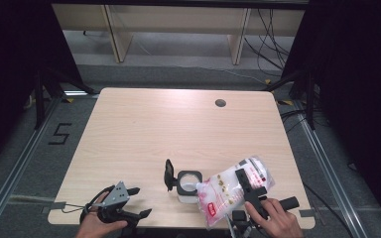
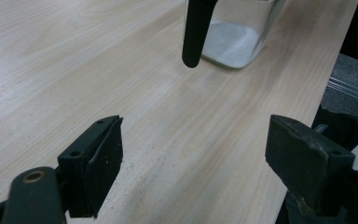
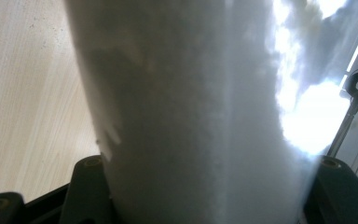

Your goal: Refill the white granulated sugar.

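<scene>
High view — right claw (image 1: 248, 186) clamps the white bag (image 1: 228, 191), tilted over the jar (image 1: 189, 184).

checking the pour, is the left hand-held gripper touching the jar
Apart. In the left gripper view the left hand-held gripper has open jaws with bare table between them and the jar farther ahead.

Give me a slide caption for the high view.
Right gripper tilts a bag of white granules over an open glass jar; left gripper rests open nearby.
</scene>
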`<act>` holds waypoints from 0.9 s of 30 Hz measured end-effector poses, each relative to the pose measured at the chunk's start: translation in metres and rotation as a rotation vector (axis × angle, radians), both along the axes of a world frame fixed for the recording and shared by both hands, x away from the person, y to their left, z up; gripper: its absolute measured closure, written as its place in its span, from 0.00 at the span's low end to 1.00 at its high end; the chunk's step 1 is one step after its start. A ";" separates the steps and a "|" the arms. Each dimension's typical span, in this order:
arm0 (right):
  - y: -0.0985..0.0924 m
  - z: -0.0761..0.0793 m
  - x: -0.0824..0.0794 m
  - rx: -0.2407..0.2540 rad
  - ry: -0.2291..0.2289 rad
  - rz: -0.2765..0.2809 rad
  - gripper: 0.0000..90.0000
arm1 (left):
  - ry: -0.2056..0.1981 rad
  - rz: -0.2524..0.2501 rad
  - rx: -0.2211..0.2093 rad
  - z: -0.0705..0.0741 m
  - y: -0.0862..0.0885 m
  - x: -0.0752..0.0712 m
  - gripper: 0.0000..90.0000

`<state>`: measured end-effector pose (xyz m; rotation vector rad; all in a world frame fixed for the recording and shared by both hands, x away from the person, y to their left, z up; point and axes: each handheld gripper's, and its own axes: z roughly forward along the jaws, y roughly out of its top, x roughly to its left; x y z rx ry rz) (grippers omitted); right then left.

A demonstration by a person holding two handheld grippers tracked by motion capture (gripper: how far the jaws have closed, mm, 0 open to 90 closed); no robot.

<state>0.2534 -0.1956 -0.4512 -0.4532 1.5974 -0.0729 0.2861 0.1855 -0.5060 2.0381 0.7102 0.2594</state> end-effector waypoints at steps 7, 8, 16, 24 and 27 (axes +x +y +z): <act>0.002 0.002 0.001 -0.020 -0.011 0.011 0.48 | -0.015 -0.028 0.025 0.002 0.000 0.003 0.21; 0.001 0.001 0.000 0.001 -0.003 0.002 0.48 | -0.018 -0.028 0.024 0.002 0.000 0.003 0.21; 0.001 0.004 0.001 -0.027 -0.016 -0.007 0.48 | 0.012 -0.011 0.009 0.001 -0.001 0.001 0.21; 0.001 0.002 0.000 -0.021 -0.011 -0.011 0.48 | 0.004 0.000 0.002 0.001 -0.001 0.001 0.21; 0.001 0.002 0.001 -0.023 -0.011 -0.003 0.48 | -0.002 -0.006 0.024 0.001 0.001 0.001 0.21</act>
